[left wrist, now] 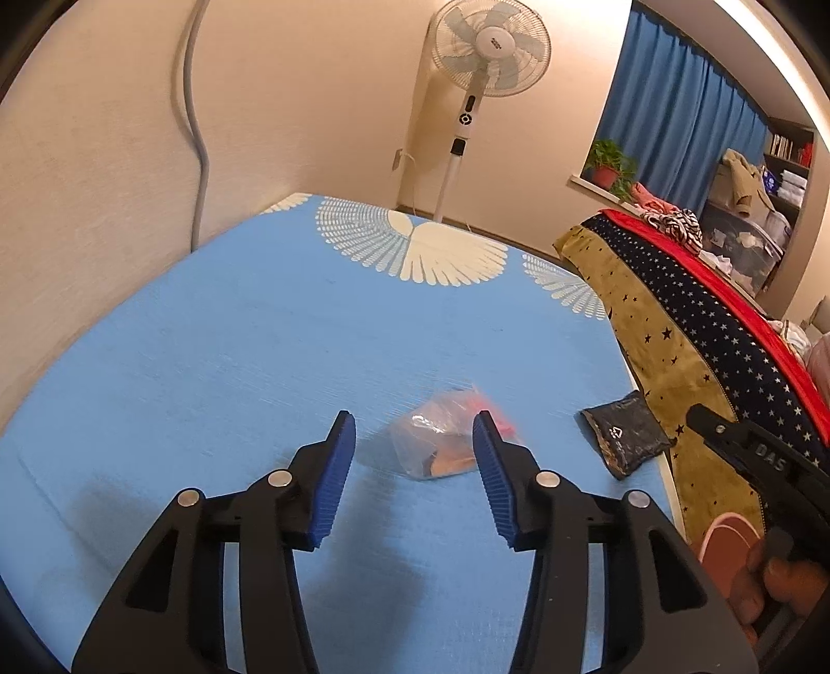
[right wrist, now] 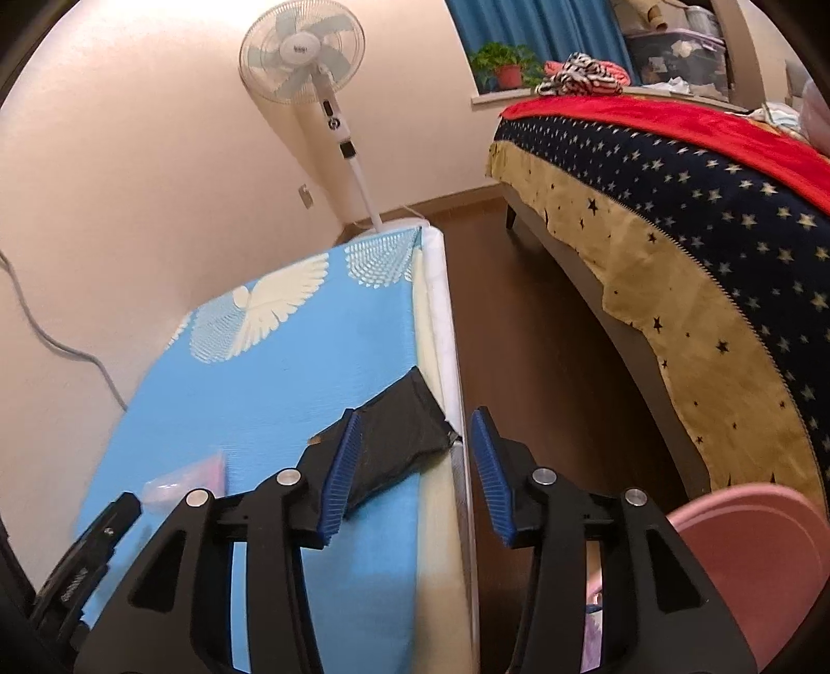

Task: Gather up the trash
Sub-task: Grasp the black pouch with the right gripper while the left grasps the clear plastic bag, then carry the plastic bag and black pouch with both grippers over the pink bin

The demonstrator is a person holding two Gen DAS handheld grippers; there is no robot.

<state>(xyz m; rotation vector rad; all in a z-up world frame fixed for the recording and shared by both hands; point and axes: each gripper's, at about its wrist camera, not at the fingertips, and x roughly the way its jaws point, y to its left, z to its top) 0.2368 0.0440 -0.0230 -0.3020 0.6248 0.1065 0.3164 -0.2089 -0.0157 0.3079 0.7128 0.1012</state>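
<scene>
A crumpled clear plastic bag (left wrist: 441, 440) with orange and red bits inside lies on the blue mattress cover (left wrist: 233, 363). My left gripper (left wrist: 414, 417) hovers just short of it, open, and its right finger overlaps the bag's edge in the picture. To the right, a black foil packet (left wrist: 625, 440) lies at the mattress edge. In the right wrist view that black packet (right wrist: 399, 435) sits just ahead of my right gripper (right wrist: 417, 412), which is open, with its left finger in front of the packet. The clear bag (right wrist: 181, 482) shows blurred at the lower left.
A pink bin (right wrist: 747, 560) stands on the brown wood floor (right wrist: 519, 337) between the mattress and a bed with a star-print blanket (right wrist: 700, 249). A standing fan (left wrist: 487, 46) is by the far wall. A grey cable (left wrist: 199, 155) runs down the left wall.
</scene>
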